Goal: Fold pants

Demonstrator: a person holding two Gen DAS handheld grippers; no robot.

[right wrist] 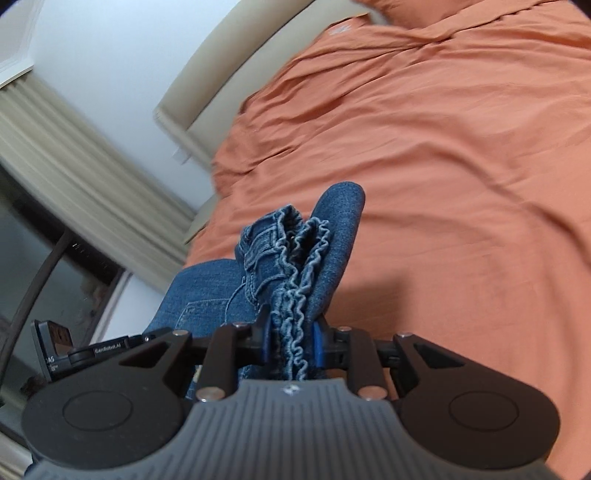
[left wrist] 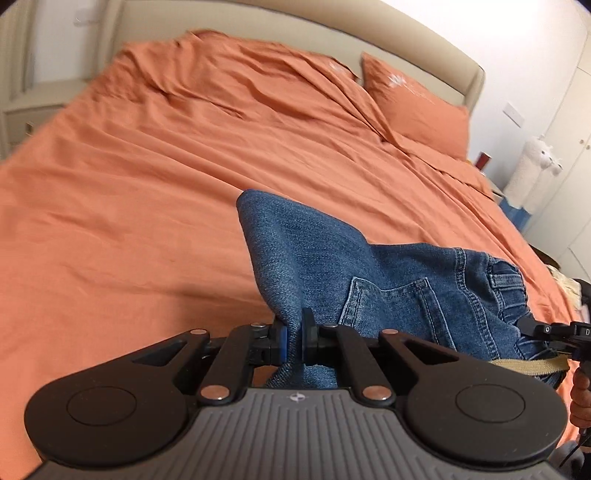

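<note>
Blue denim pants (left wrist: 388, 280) hang in the air above an orange bed (left wrist: 147, 184), held between both grippers. My left gripper (left wrist: 293, 341) is shut on a fold of plain denim. A back pocket and the gathered waistband show to its right. My right gripper (right wrist: 291, 345) is shut on the bunched elastic waistband of the pants (right wrist: 295, 258). The right gripper also shows at the right edge of the left wrist view (left wrist: 546, 330). The left gripper shows at the lower left of the right wrist view (right wrist: 74, 350).
An orange pillow (left wrist: 413, 107) lies against the beige headboard (left wrist: 258, 33). A white plush toy (left wrist: 532, 162) and a nightstand stand right of the bed. A curtain (right wrist: 74, 158) and a dark window (right wrist: 44, 266) are left of the bed.
</note>
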